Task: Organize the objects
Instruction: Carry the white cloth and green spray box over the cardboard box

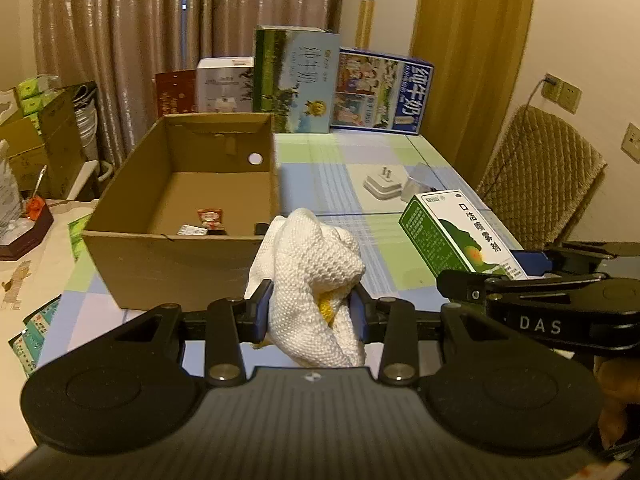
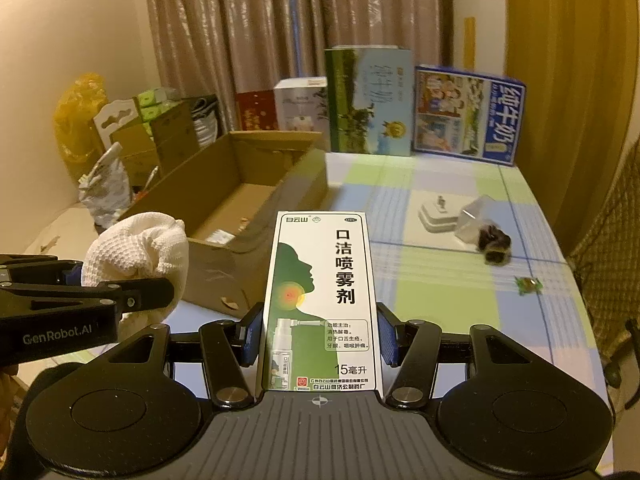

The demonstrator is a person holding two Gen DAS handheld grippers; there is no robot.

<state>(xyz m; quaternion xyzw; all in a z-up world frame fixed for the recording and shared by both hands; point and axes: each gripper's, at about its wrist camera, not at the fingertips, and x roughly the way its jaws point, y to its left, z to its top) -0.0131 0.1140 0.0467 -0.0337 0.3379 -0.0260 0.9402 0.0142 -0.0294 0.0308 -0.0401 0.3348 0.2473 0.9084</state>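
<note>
The left tongs (image 1: 312, 312) are closed on a white knitted cloth (image 1: 316, 280), with the blue pads pressed against both of its sides. The cloth is bunched, shows a yellow patch near the grip, and is held above the near edge of the desk (image 1: 360, 160), just in front of the cardboard box (image 1: 168, 264).

The right tongs (image 2: 320, 336) are closed on a green-and-white spray carton (image 2: 322, 300). The carton stands lengthwise between the pads, printed face toward the camera, held above the near part of the desk.

The cardboard box is open at the top and sits along the left edge of the desk. Small packets (image 1: 204, 222) lie on its floor near the front wall.

A white plug adapter (image 1: 382, 184) lies on the desk toward the right edge. A clear plastic container (image 2: 478, 224) rests on its side just beside the adapter, with dark contents at its mouth. A green wrapped candy (image 2: 528, 285) lies nearer the right edge, apart from both.

Two milk cartons (image 1: 294, 80) (image 1: 384, 90) stand upright along the far edge of the desk.
</note>
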